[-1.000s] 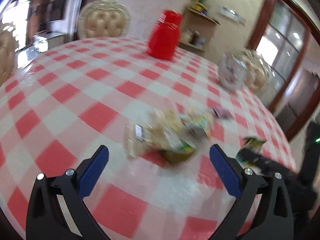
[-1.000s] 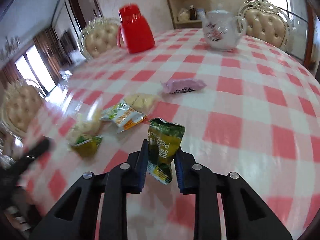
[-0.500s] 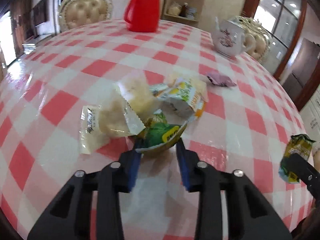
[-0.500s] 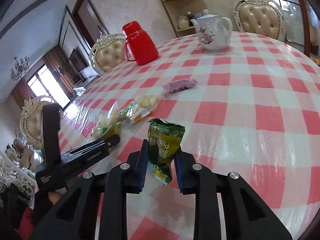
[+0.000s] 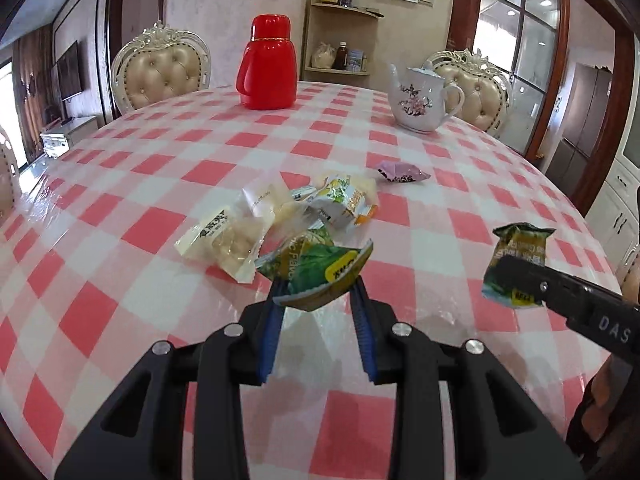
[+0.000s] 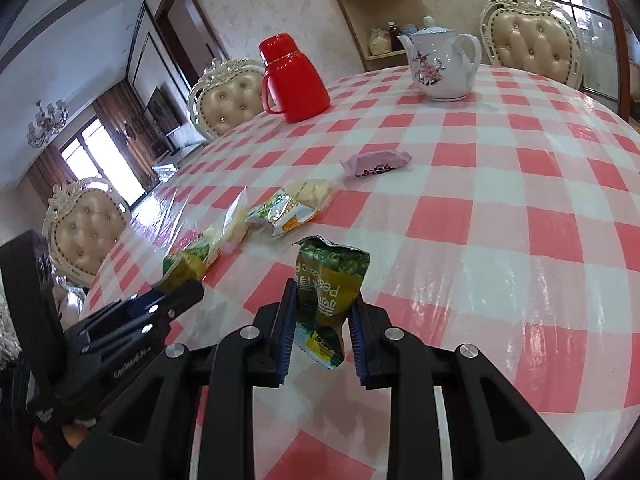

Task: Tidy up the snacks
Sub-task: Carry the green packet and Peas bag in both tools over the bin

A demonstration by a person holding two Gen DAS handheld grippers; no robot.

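Only the left wrist view showed the two clear packets of pale biscuits (image 5: 228, 242) spread flat beside the white-and-orange packet (image 5: 340, 202); from the right wrist view that heap lay foreshortened and its near end was partly hidden behind the left gripper (image 6: 176, 294). The print on every wrapper was too small or bent to read in full. The left gripper (image 5: 318, 288) was closed narrowly on a green-and-yellow snack packet (image 5: 316, 266), lifted off the checked tablecloth (image 5: 120, 280). The right gripper (image 6: 322, 312) pinched an upright green pea-snack packet (image 6: 328, 284) — also clear of the cloth. A pink wrapped sweet (image 6: 378, 162) lay apart, nearer the floral teapot (image 6: 442, 64) and red flask (image 6: 294, 80).
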